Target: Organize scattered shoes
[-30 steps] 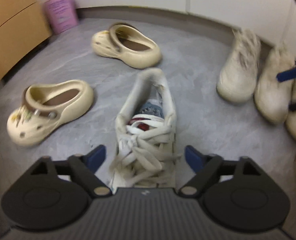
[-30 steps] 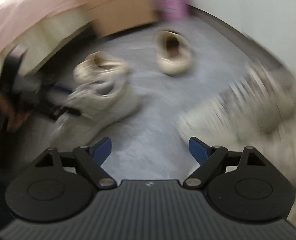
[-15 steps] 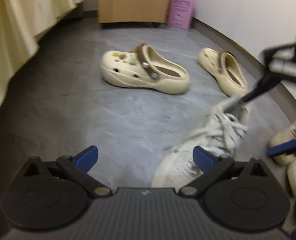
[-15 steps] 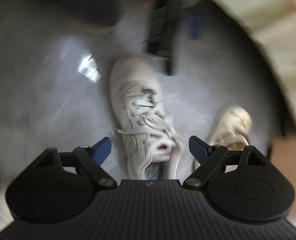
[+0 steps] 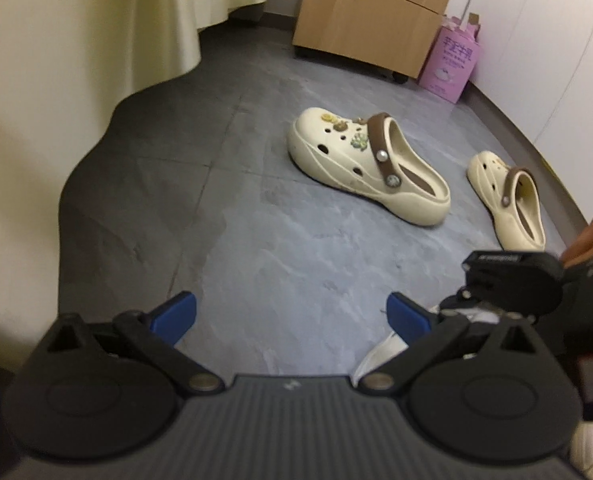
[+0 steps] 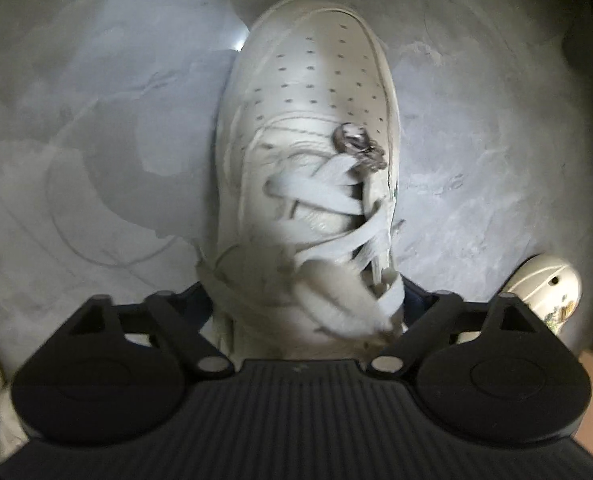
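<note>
On the grey floor (image 5: 256,216) two cream clogs (image 5: 368,168) lie well apart from us. Our right gripper (image 6: 304,300) straddles the white sneaker (image 6: 308,120), but we cannot tell whether it pinches; a loose hold could drop it. Our left gripper (image 5: 292,312) gapes empty.

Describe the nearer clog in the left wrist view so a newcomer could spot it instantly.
Start at the wooden drawer cabinet against the far wall and come forward across the grey floor. The first shoe you meet is the nearer clog, cream with a brown strap. Unlike the other clog by the baseboard, it lies mid-floor and shows a cluster of coloured charms on its toe.
</note>
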`<state>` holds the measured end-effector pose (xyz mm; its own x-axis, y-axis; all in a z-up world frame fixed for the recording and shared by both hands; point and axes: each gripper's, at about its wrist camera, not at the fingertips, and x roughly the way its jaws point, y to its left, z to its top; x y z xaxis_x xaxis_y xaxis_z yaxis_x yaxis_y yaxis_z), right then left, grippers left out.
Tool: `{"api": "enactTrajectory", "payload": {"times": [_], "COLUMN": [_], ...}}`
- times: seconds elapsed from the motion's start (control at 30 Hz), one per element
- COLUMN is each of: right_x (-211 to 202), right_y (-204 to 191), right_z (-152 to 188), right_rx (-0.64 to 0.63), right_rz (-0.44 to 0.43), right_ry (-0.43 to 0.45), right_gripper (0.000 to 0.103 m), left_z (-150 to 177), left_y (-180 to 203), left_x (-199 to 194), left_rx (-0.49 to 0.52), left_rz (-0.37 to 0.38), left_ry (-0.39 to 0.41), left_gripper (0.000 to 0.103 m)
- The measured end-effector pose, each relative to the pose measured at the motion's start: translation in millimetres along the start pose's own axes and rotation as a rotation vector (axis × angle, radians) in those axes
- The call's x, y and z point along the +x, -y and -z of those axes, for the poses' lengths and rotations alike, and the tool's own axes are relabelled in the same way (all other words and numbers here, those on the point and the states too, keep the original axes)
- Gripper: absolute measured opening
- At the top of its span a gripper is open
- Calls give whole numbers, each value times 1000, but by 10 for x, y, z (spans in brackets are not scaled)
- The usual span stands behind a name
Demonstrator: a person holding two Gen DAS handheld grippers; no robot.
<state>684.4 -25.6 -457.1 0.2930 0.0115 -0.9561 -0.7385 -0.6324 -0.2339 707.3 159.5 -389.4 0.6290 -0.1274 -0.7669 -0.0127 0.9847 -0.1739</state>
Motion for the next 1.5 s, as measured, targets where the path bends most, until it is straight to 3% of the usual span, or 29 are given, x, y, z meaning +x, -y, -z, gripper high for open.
{"api": "enactTrajectory", "payload": {"times": [0.27,0.53,0.87,1.0,1.07,1.17,1.27,1.33,1.43,1.5], "right_x": [-76,1,120,30,-38,-160,-317,-371,-353,-267], "right_y": [-248,-503,-874,-844,-833,-811,-736,-395,-381,-333], "right_z": [381,1311,2184,2369,2367,2354,2369,2261,2110,1943], "right_rx": [114,360,535,659,650,634,705,757,800,764], "right_rz": [-70,-94,-197,-211,-210,-215,-209,-182,-165,-176], "right_ry": [-46,-194,-377,-344,-322,-303,-272,-233,-144,-116], "right_gripper": [83,83,84,88,94,94,94,94,93,91], "left_z": [37,90,114,111,110,113,116,116,121,129], "left_y": [35,95,92,95,94,93,104,112,122,129], "left_x": [-52,-28,-10,-7,-4,-1,-2,0,-1,3], "left_rx": [1,17,7,2,-1,-5,-3,-1,1,1], "left_rz": [27,28,30,32,33,36,40,41,44,49], "left_ry": [6,-23,-43,-43,-45,-51,-52,-52,-53,-56], "left_gripper": [102,102,102,102,102,102,102,102,102,102]}}
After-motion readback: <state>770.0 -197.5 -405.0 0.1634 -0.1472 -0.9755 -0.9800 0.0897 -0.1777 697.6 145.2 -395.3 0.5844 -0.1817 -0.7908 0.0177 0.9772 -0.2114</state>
